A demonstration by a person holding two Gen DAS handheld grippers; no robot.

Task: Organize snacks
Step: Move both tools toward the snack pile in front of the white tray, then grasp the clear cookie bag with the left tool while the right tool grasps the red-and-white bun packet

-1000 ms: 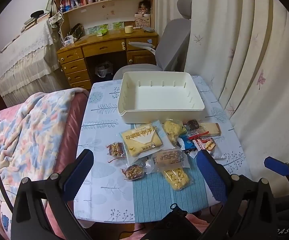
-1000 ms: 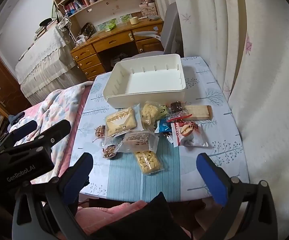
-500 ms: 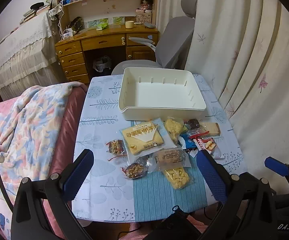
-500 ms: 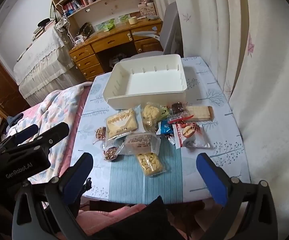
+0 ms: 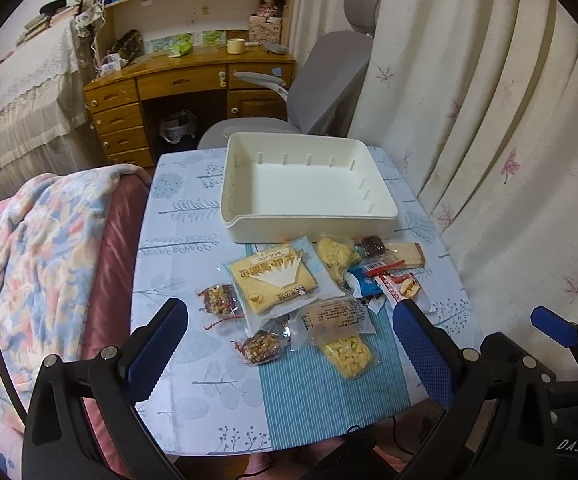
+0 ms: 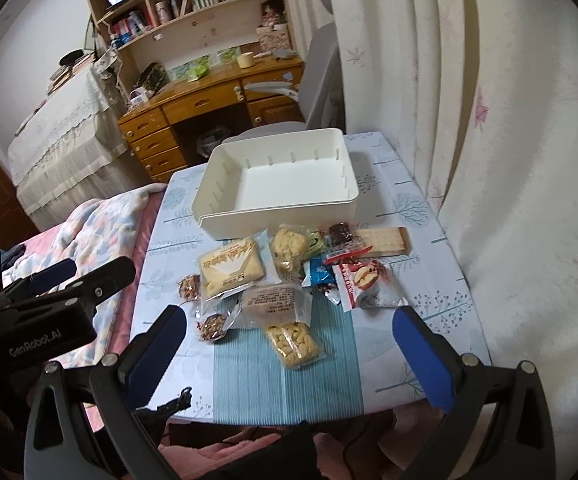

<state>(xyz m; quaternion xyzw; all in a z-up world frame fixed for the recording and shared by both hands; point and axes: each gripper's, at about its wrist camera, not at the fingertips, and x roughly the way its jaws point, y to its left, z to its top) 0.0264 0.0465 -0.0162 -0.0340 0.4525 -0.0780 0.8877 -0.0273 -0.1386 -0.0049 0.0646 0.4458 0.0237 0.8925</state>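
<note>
An empty white bin (image 5: pixel 309 216) (image 6: pixel 277 216) stands at the far end of the small table (image 5: pixel 193 364) (image 6: pixel 409 344). In front of it lie several snack packs: a large yellow cracker pack (image 5: pixel 273 276) (image 6: pixel 231 268), a pale bread pack (image 5: pixel 339 316) (image 6: pixel 275 302), a yellow biscuit pack (image 5: pixel 347 354) (image 6: pixel 293 340), two small nut bars (image 5: pixel 219 300) (image 5: pixel 263 346), a wafer (image 5: pixel 403 254) (image 6: pixel 381 240) and a red-and-white pack (image 6: pixel 363 280). My left gripper (image 5: pixel 289 334) is open above the table's near edge. My right gripper (image 6: pixel 289 334) is open too, hovering above the near edge. Neither holds anything.
A bed with a floral blanket (image 5: pixel 37 256) runs along the table's left side. Curtains (image 5: pixel 489 128) hang close on the right. A grey chair (image 5: pixel 329 96) and a wooden desk (image 5: pixel 185 88) stand behind the table. The left gripper's body (image 6: pixel 45 308) shows at the right view's left.
Both grippers have moved slightly forward toward the table, so the snacks and bin look a little nearer. Both stay open and no snack has moved.
</note>
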